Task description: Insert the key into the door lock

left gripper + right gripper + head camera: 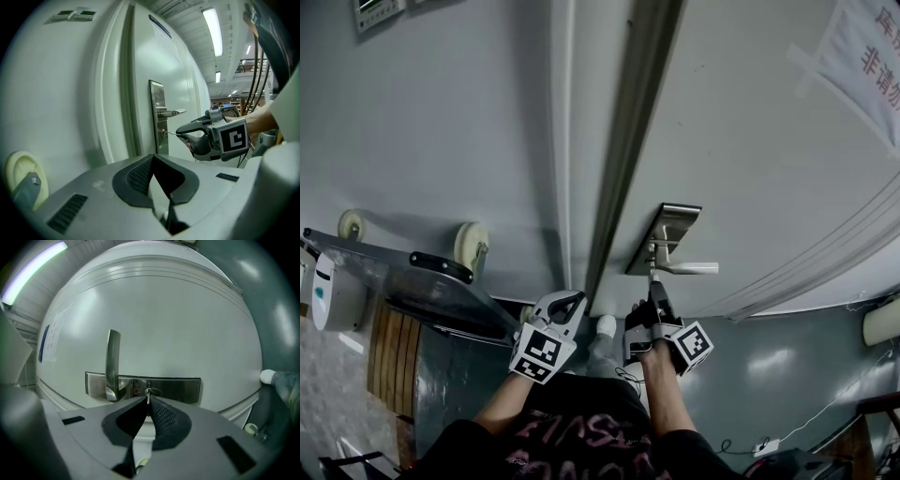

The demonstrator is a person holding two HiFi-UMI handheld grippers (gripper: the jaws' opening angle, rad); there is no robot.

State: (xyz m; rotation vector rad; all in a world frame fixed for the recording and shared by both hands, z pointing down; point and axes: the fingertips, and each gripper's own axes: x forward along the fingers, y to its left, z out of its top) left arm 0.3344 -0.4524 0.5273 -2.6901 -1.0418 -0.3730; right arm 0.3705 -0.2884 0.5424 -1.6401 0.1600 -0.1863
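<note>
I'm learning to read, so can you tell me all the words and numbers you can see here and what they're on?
"非请勿": red characters, as far as they read, on the paper sign stuck to the door; the rest is cut off by the picture's edge.
Shirt: pink letters, too dark and broken to read.
Wall labels: too small to read.
</note>
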